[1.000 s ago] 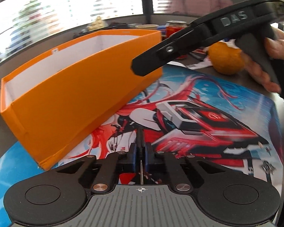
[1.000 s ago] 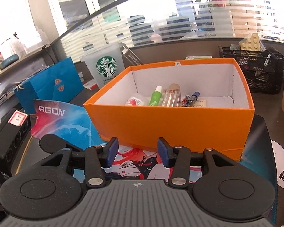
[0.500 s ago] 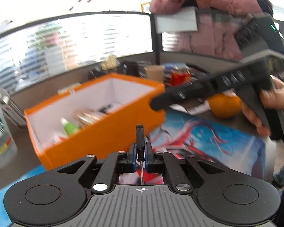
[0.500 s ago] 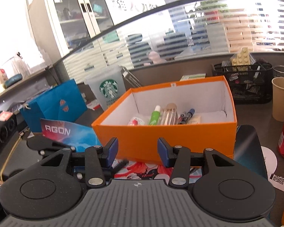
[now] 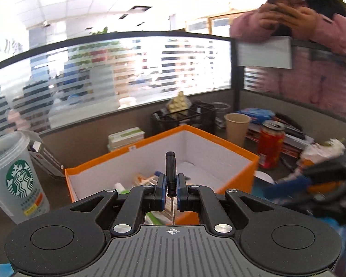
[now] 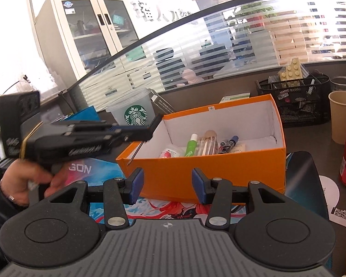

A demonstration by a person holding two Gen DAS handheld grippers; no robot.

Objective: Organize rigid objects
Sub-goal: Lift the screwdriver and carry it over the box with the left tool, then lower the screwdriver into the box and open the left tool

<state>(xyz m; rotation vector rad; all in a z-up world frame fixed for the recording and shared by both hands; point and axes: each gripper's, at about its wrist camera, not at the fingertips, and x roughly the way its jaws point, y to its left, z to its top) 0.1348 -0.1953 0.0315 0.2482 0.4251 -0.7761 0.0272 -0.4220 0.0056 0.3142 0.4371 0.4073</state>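
Small screwdriver (image 5: 170, 170) clamped between the pads of the left gripper (image 5: 171, 190), black handle up, thin shaft down, held above the near left corner of the orange box (image 6: 196, 168). Inside the box: green tube (image 6: 191, 145), clear bottle (image 6: 206, 143), markers (image 6: 229, 143). Right gripper (image 6: 167, 185) spread wide, grasping nothing, in front of the box. Starbucks cup (image 6: 133, 113) behind the box.

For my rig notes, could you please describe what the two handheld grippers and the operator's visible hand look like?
Both grippers are matte black with ribbed bodies, round side discs, silver rivets and blue pads on the fingers: the left gripper and the right gripper. Seen side-on from the right wrist, the left one has a pistol handle and a yellowish cord. The left hand wears a ring and a dark sleeve.
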